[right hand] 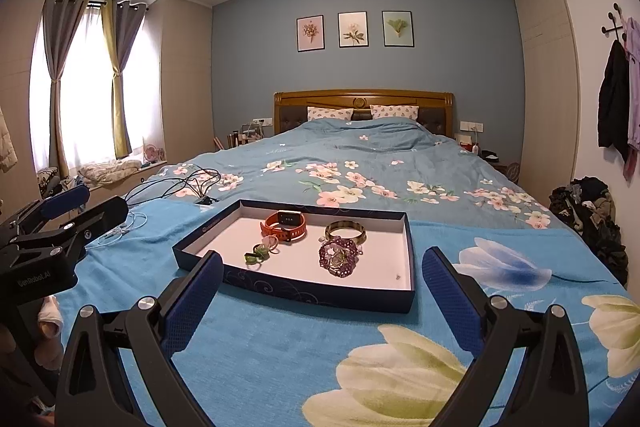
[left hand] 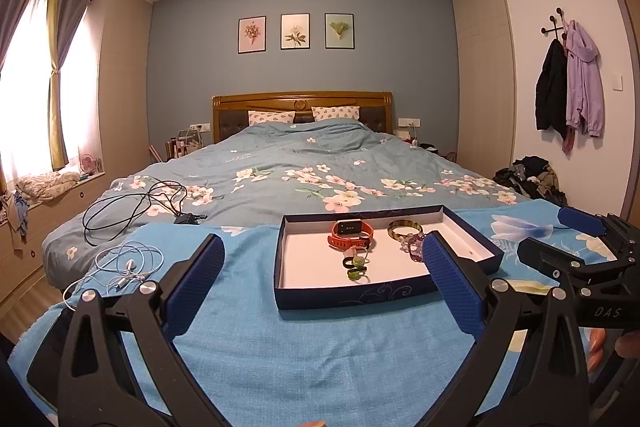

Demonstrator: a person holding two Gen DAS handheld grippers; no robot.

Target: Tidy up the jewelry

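A shallow dark blue box with a white floor lies on the blue flowered blanket. Inside it are an orange watch, a brown bangle, a purple beaded bracelet and small green rings. My left gripper is open just short of the box's near wall, holding nothing. In the right wrist view the box holds the watch, bangle, bracelet, rings and a tiny stud. My right gripper is open and empty, near the box's front right corner.
White earphones and a black cable lie on the bed left of the box. A heap of clothes sits on the floor at the right. The other gripper shows at the edge of each view: right gripper, left gripper.
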